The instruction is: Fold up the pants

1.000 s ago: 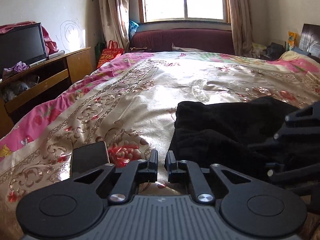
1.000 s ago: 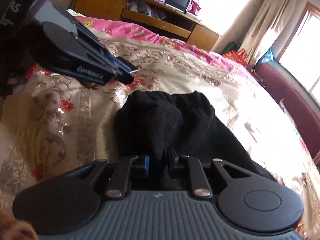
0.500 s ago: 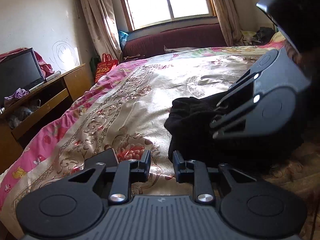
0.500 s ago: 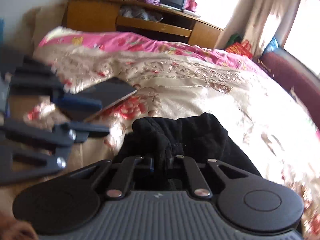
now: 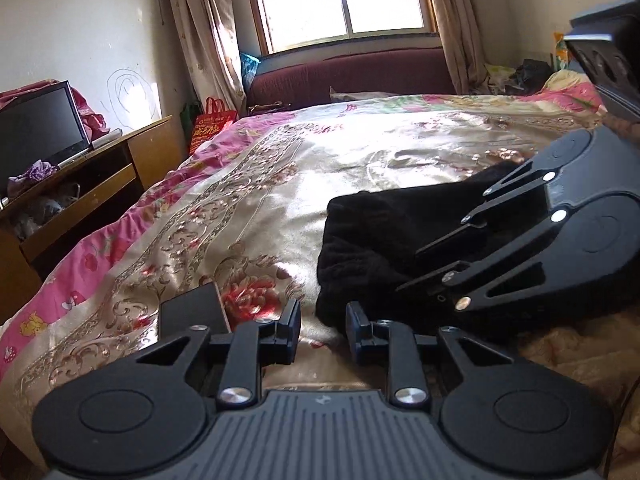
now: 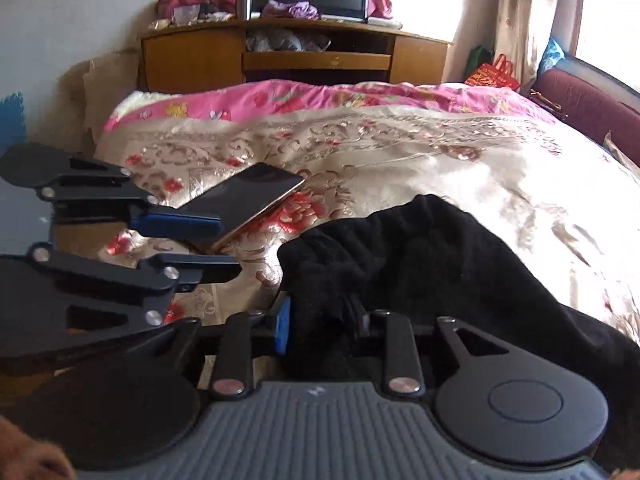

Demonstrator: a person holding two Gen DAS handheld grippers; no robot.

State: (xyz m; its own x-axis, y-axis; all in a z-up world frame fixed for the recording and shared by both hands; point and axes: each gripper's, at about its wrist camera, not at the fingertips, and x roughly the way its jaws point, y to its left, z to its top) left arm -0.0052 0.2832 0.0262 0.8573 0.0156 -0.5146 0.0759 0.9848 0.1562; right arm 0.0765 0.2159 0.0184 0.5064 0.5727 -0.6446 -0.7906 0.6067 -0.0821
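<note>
The black pants (image 6: 420, 264) lie bunched on the bed (image 5: 360, 152). The right tool (image 6: 320, 326) is closed on their near edge. The left tool (image 5: 322, 326) hangs open and empty just left of the heap, so the right is nearer; the cloth runs away rightward.

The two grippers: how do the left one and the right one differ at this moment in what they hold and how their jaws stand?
The left gripper holds nothing; bedspread shows in the gap between its parted jaws. The right gripper has the black pants bunched between its jaws. The left gripper sits beside the pants, near the phone; the right gripper is at the pants themselves. Both are the same black two-finger tool, low over the bed.
</note>
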